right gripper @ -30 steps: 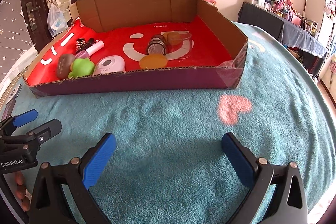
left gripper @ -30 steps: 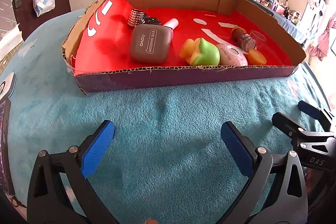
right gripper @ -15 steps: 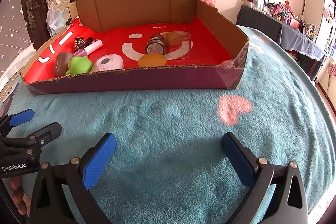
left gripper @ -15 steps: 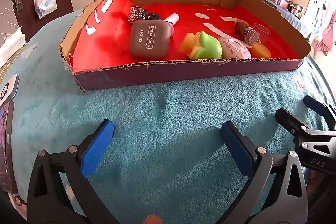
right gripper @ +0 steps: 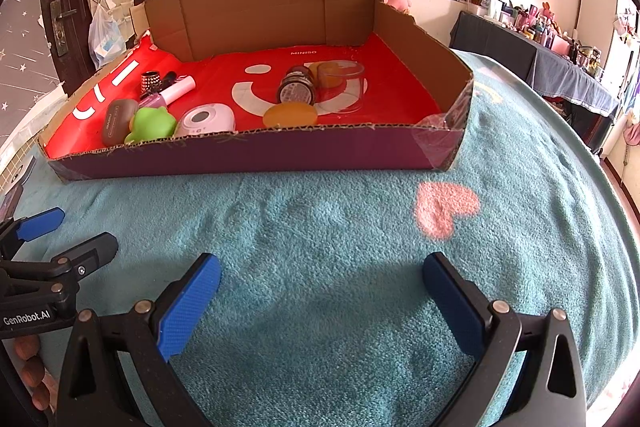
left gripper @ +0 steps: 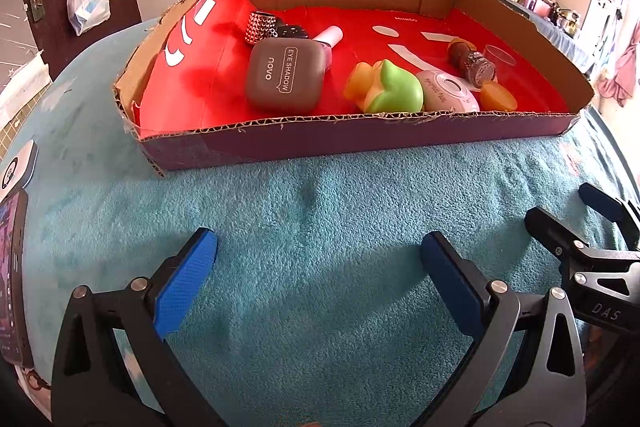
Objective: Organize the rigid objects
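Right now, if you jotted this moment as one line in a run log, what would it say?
left hand-held gripper: open, empty | right hand-held gripper: open, empty | both over teal blanket | eye shadow case, green toy in cardboard tray | nothing grasped

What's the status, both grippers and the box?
Left gripper open, empty, over the teal blanket. Right gripper open, empty, alongside. Eye shadow case, green toy and the rest inside the cardboard box. Nothing blocking.

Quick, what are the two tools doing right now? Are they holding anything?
Left tool: open, holding nothing.
Right tool: open, holding nothing.
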`<state>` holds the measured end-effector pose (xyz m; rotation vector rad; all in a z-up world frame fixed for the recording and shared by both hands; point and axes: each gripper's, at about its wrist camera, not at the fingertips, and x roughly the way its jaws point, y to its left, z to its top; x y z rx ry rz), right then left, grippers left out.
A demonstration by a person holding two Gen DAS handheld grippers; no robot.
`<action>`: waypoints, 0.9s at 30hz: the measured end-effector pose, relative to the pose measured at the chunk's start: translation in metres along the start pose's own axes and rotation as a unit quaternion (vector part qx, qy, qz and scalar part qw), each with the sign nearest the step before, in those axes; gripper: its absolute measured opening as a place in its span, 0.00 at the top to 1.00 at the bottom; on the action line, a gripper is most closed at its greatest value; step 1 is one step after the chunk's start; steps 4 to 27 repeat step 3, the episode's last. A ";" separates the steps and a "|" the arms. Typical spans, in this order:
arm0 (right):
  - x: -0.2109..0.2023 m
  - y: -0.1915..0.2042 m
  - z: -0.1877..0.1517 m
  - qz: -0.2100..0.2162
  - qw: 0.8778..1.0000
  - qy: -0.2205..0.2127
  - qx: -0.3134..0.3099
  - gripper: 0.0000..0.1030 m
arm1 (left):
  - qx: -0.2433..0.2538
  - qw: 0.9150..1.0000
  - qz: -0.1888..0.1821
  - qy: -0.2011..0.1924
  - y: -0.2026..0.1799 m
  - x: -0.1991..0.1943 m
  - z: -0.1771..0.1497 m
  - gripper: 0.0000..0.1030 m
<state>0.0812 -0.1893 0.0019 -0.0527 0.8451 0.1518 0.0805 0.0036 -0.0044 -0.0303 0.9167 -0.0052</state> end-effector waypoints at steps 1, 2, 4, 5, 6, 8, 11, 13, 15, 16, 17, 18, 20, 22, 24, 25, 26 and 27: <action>0.000 0.000 0.000 0.000 1.000 0.000 0.000 0.00 | 0.000 1.000 0.000 0.000 0.000 0.000 0.000 0.00; 0.000 0.000 0.000 0.000 1.000 0.000 0.000 0.00 | 0.000 1.000 0.000 0.000 0.000 0.000 0.000 0.00; 0.000 0.000 0.000 0.000 1.000 0.000 0.000 0.00 | 0.000 1.000 0.000 0.000 0.000 0.000 0.000 0.00; 0.000 0.000 0.000 0.000 1.000 0.000 0.000 0.00 | 0.000 1.000 0.000 0.000 0.000 0.000 0.000 0.00; 0.000 0.000 0.000 0.000 1.000 0.000 0.000 0.00 | 0.000 1.000 0.000 0.000 0.000 0.000 0.000 0.00; 0.000 0.000 0.000 0.000 1.000 0.000 0.000 0.00 | 0.000 1.000 0.000 0.000 0.000 0.000 0.000 0.00; 0.000 0.000 0.000 0.000 1.000 0.000 0.000 0.00 | 0.000 1.000 0.000 0.000 0.000 0.000 0.000 0.00; 0.000 0.000 0.000 0.000 1.000 0.000 0.000 0.00 | 0.000 1.000 0.000 0.000 0.000 0.000 0.000 0.00; 0.000 0.000 0.000 0.000 1.000 0.000 0.000 0.00 | 0.000 1.000 0.000 0.000 0.000 0.000 0.000 0.00; 0.000 0.000 0.000 0.000 1.000 0.000 0.000 0.00 | 0.000 1.000 0.000 0.000 0.000 0.000 0.000 0.00; 0.000 0.000 0.000 0.000 1.000 0.000 0.000 0.00 | 0.000 1.000 0.000 0.000 0.000 0.000 0.000 0.00; 0.000 0.000 0.000 0.000 1.000 0.000 0.000 0.00 | 0.000 1.000 0.000 0.000 0.000 0.000 0.000 0.00; 0.000 0.000 0.000 0.000 1.000 0.000 0.000 0.00 | 0.000 1.000 0.000 0.000 0.000 0.000 0.000 0.00; 0.000 0.000 0.000 0.000 1.000 0.000 0.000 0.00 | 0.000 1.000 0.000 0.000 0.000 0.000 0.000 0.00; 0.000 0.000 0.000 0.000 1.000 0.000 0.000 0.00 | 0.000 1.000 0.000 0.000 0.000 0.000 0.000 0.00; 0.000 0.000 0.000 0.000 1.000 0.000 0.000 0.00 | 0.000 1.000 0.000 0.000 0.000 0.000 0.000 0.00; 0.000 0.000 0.000 0.000 1.000 0.000 0.000 0.00 | 0.000 1.000 0.000 0.000 0.000 0.000 0.000 0.00; 0.000 0.000 0.000 0.000 1.000 0.000 0.000 0.00 | 0.000 1.000 0.000 0.000 0.000 0.000 0.000 0.00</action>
